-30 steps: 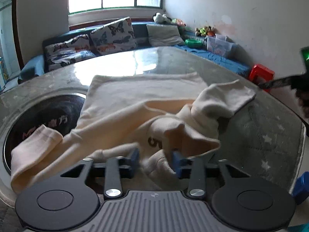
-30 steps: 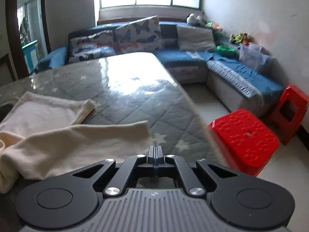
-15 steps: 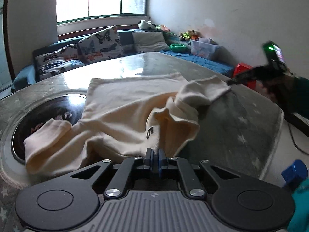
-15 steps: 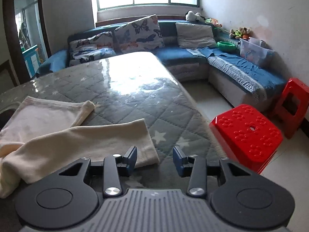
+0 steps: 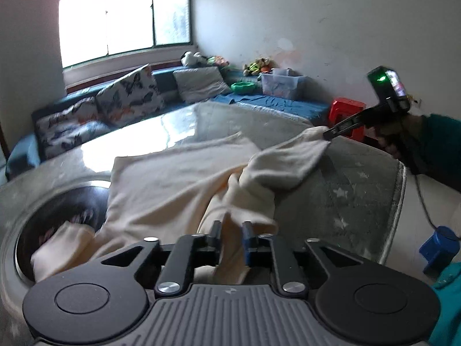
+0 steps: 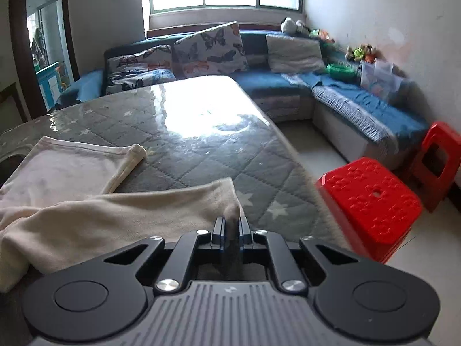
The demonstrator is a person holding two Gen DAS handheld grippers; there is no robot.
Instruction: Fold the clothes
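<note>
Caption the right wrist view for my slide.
Right gripper shut on a cream sweater's sleeve at the table edge.

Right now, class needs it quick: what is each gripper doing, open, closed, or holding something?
Left gripper: jaws opening, a fold of the cream garment between them.
Right gripper: closed on the garment's sleeve cuff.

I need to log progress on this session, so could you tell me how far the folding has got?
Done: nothing reads as a finished fold; the cream sweatshirt lies rumpled on the quilted table. In hand: the right gripper pinches one sleeve end, and the left gripper, jaws opening, has fabric between them. Left: all the folds.
</note>
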